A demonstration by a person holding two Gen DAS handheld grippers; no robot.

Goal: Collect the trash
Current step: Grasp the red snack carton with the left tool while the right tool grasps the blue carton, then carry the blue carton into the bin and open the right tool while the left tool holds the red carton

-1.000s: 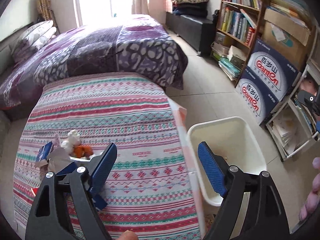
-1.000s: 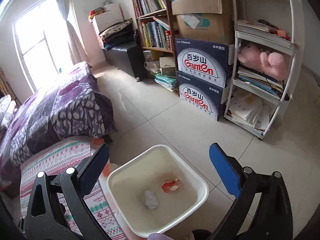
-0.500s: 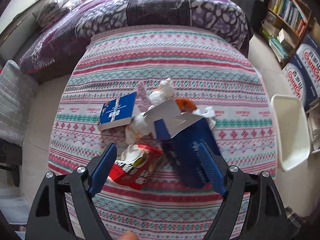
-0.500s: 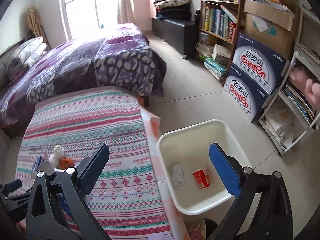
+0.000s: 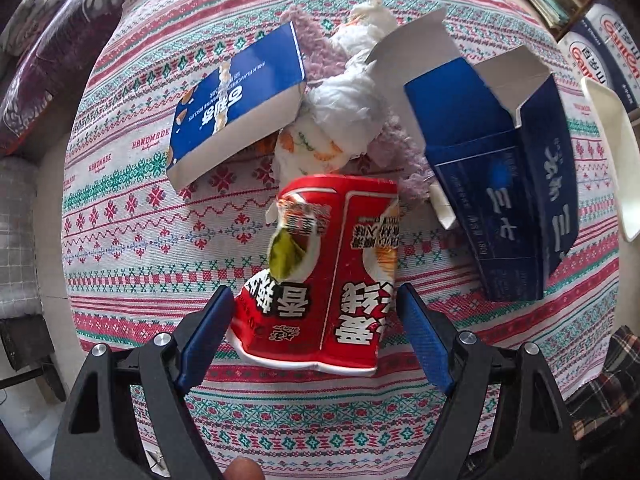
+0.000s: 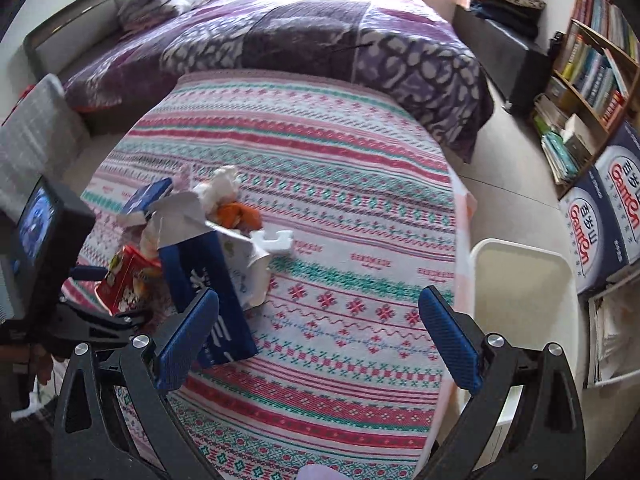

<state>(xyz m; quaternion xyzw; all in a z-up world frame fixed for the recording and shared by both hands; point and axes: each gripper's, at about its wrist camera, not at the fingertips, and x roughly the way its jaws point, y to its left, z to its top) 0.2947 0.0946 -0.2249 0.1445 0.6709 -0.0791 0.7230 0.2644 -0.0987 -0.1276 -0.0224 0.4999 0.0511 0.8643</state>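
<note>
On tablecloth (image 5: 120, 216) marked "HANDMADE", L claw (image 5: 316, 322) straddles red wrapper (image 5: 324, 276).

Glossy red paper cup (image 5: 320, 272) on matt woven tablecloth (image 5: 140, 240).

Red pack (image 5: 320, 272) btwn open left tool (image 5: 316, 336) pads; navy carton (image 5: 504, 184) crowds right side.

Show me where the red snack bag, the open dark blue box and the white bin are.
red snack bag (image 5: 320, 280), left wrist view, printed front.
open dark blue box (image 5: 508, 200), left wrist view, side panel.
white bin (image 6: 520, 276), right wrist view, inner wall.
</note>
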